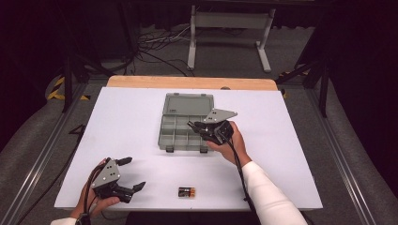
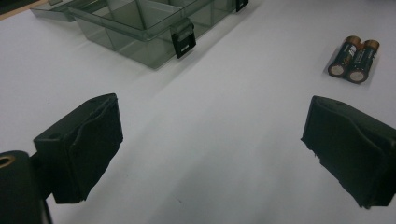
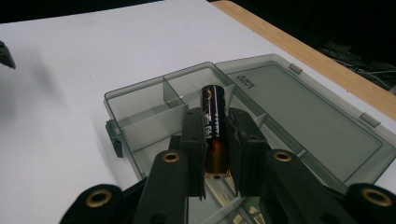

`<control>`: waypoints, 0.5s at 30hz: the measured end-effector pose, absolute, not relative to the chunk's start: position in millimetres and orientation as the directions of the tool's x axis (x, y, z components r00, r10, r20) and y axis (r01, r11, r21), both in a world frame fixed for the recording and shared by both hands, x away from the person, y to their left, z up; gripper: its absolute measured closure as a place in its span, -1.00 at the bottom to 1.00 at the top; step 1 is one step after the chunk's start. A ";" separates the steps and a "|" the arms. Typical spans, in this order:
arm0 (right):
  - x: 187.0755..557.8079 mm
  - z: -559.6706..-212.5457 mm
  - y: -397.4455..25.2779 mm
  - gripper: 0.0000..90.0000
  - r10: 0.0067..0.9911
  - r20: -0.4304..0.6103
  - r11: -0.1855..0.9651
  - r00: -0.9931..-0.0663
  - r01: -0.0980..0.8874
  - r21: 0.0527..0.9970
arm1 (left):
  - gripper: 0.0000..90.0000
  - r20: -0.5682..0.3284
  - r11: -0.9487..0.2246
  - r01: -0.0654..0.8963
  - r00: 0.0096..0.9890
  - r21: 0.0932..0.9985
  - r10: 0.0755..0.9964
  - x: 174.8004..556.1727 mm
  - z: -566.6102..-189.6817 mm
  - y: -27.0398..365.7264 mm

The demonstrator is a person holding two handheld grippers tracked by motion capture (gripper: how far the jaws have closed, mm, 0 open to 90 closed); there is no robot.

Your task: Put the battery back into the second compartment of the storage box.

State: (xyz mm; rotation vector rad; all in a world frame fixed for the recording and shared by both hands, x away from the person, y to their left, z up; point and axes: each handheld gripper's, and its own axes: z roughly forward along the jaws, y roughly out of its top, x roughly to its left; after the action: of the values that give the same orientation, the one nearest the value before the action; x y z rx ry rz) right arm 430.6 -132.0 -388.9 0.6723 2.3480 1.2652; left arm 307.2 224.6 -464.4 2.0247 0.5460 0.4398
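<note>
Right gripper view showed a single battery (image 3: 215,122) clamped between the jaws of the right gripper (image 3: 215,140), held lengthwise along them and poised above the grey organiser box (image 3: 140,116). It was judged to be held that way so that it could be lowered into one of the open compartments. The box's lid (image 3: 303,116) was laid flat open beyond the compartments, toward the wooden table edge (image 3: 299,51), so access from above was left unhindered. The thin dividers inside the box were judged the only obstacle: a battery set down crooked could be caught on one.

From the high view, the right gripper (image 1: 195,125) was seen over the box's right side, while the left gripper (image 1: 133,173) was held well apart from the box, near its front left, with jaws spread wide and nothing between them. A pair of batteries (image 1: 186,191) was left lying side by side on the white table cover (image 1: 131,112), in front of the box and apart from it; they were judged to be awaiting the same move. In the left gripper view the pair (image 2: 354,59) lay beyond the jaws, to the right of the box's latch (image 2: 183,39).
</note>
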 end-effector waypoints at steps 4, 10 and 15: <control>439.1 -390.9 -127.4 0.73 0.591 -0.093 0.471 -0.801 0.250 0.846 | -0.88 0.087 -0.443 0.191 0.841 0.876 0.534 309.3 -463.7 222.4; 447.7 -393.1 -119.8 0.73 0.604 -0.095 0.478 -0.791 0.264 0.838 | -0.88 0.092 -0.448 0.184 0.845 0.875 0.526 311.6 -463.1 220.5; 454.6 -391.6 -113.7 0.73 0.608 -0.086 0.471 -0.790 0.271 0.839 | -0.88 0.092 -0.450 0.185 0.845 0.874 0.527 311.0 -463.2 220.8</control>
State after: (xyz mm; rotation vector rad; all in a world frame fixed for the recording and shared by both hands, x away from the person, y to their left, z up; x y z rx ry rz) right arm 454.6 -113.7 -391.6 0.7382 2.3501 1.2419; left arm 311.0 220.8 -463.2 2.0324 0.5217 0.4351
